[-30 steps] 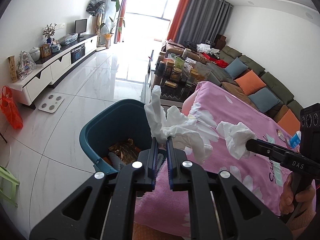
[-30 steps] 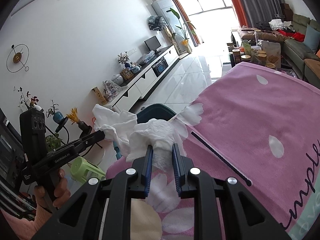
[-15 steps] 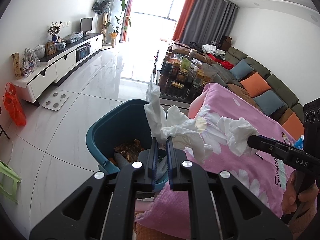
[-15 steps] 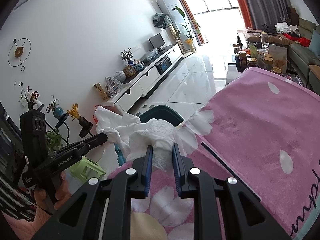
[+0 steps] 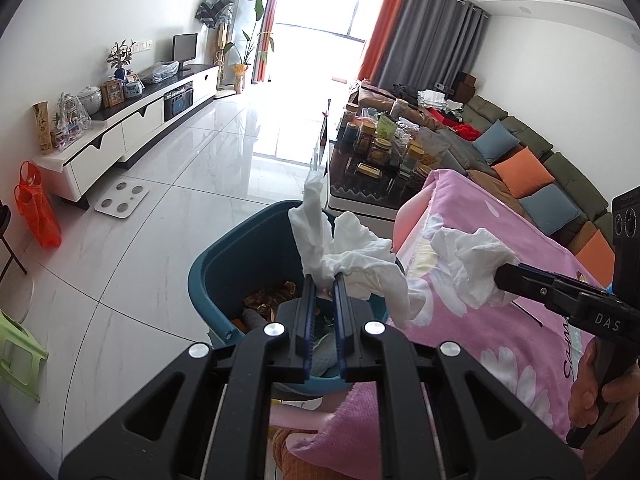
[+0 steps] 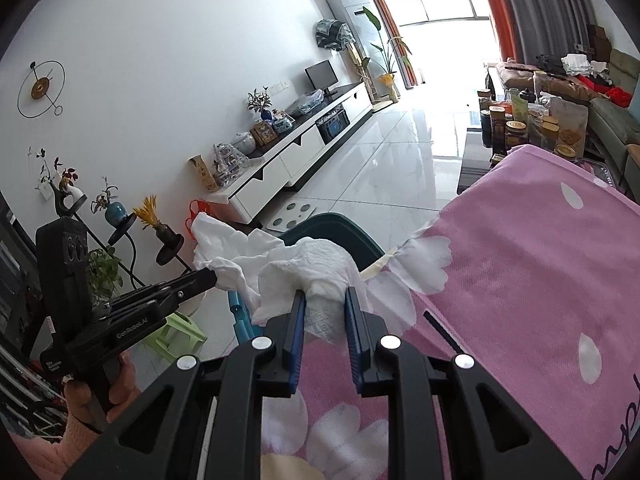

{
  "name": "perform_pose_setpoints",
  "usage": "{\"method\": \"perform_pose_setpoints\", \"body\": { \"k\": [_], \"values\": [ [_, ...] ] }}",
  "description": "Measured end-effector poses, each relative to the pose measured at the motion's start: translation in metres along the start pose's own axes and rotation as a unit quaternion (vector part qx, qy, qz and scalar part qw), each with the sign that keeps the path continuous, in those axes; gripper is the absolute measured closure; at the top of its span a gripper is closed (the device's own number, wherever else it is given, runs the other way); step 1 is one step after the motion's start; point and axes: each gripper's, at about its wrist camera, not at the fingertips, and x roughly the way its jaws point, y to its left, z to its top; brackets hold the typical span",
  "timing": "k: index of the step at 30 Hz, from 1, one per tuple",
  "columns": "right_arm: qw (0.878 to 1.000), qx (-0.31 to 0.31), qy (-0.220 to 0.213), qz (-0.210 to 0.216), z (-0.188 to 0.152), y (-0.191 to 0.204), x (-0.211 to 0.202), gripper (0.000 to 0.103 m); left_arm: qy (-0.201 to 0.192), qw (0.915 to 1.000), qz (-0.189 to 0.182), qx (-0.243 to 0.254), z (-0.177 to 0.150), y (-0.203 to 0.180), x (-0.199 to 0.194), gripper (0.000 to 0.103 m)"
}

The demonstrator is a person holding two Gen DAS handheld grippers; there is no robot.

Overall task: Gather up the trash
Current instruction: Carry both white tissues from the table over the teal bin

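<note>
Both of my hand-held grippers are clamped on crumpled white tissue. Left gripper (image 5: pixel 323 280) pinches a long, twisted tissue wad (image 5: pixel 340 256) between its nearly closed blue pads, and this wad hangs directly above the open teal trash bin (image 5: pixel 224 276). Right gripper (image 6: pixel 323 300) squeezes a second, rounder tissue clump (image 6: pixel 316 268) between its pads, held over the near edge of the pink flowered blanket (image 6: pixel 520 280), just beside the bin's rim. The bin stands on the pale tiled floor (image 5: pixel 168 184) against the blanket's edge; inside it I see brown wrappers and scraps (image 5: pixel 272 298) and something grey-blue lower down, too dim to identify. Beyond the bin, a dark glass coffee table (image 5: pixel 360 188) carries a crowd of jars and tins (image 5: pixel 380 148). Each gripper tilts downward and forward. From the left camera, my right hand (image 5: pixel 596 392) grips its black handle at the lower right, fingers wrapped around it; from the right camera, my left hand (image 6: pixel 92 396) holds its handle at the lower left, with a pink sleeve (image 6: pixel 44 444) at the wrist.
</note>
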Motion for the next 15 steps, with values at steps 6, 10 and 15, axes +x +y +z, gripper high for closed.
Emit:
{"method": "perform_pose_setpoints", "body": {
  "k": [6, 10, 15],
  "values": [
    [1.0, -0.002, 0.008, -0.001, 0.003, 0.002, 0.01, 0.084, 0.0, 0.9999, 0.01, -0.006, 0.001, 0.006, 0.004, 0.094],
    [1.0, -0.009, 0.015, -0.004, 0.006, 0.006, 0.017, 0.084, 0.003, 0.9998, 0.018, -0.011, 0.0, 0.008, 0.009, 0.094],
    [0.999, -0.017, 0.026, -0.009, 0.009, 0.013, 0.029, 0.083, 0.013, 0.9994, 0.027, -0.02, -0.003, 0.012, 0.018, 0.094]
  ]
}}
